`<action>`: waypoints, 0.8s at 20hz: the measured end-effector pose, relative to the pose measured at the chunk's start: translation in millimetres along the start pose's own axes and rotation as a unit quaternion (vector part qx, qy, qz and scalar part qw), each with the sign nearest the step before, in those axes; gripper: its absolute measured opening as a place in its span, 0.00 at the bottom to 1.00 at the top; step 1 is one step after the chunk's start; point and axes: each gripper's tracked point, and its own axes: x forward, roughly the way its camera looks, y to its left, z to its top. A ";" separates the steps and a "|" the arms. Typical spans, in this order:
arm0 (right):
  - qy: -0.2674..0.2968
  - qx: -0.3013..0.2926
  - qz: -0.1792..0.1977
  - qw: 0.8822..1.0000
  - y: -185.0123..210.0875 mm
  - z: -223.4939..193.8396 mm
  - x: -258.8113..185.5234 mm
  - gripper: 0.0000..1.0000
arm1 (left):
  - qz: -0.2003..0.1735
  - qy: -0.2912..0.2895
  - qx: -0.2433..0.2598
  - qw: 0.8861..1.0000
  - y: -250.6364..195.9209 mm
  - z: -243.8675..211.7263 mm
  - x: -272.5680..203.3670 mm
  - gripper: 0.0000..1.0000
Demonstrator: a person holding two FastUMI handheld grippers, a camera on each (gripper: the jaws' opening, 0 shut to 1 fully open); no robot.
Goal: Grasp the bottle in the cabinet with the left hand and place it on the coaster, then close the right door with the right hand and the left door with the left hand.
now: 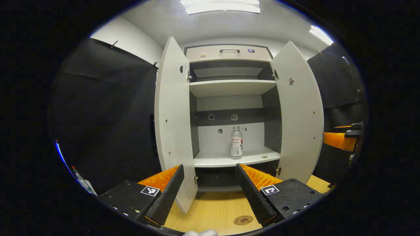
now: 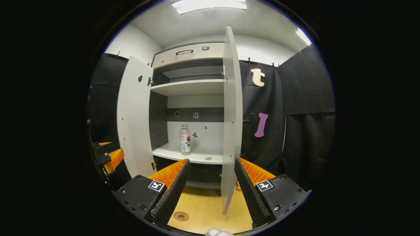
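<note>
Left gripper (image 1: 210, 183) gapes empty; clear plastic bottle (image 1: 236, 141) upright ahead on smooth white cabinet shelf (image 1: 216, 160). Round brown coaster (image 1: 243, 220) lies below. Right gripper (image 2: 210, 177) likewise wide, empty.

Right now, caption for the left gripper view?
Open left gripper faces the bottle on the open cabinet's shelf; coaster below.

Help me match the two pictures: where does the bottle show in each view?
Left gripper view: bottle stands upright right of centre, on the cabinet's lower shelf.
Right gripper view: bottle stands left of centre, on the same shelf.
Shared landmark: the round coaster on the wooden table.
</note>
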 end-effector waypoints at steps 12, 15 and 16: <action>0.009 -0.002 -0.001 1.000 -3.2 -5.7 -7.1 0.83 | -0.011 -0.003 0.001 1.000 -6.5 1.7 1.1 0.96; 0.011 0.001 -0.002 1.000 -3.8 -4.4 -9.0 0.84 | -0.022 -0.003 0.000 1.000 -14.2 0.1 14.4 0.96; 0.011 -0.001 -0.004 1.000 -4.3 -3.6 -9.6 0.83 | -0.027 -0.006 -0.001 1.000 -17.9 1.6 22.5 0.96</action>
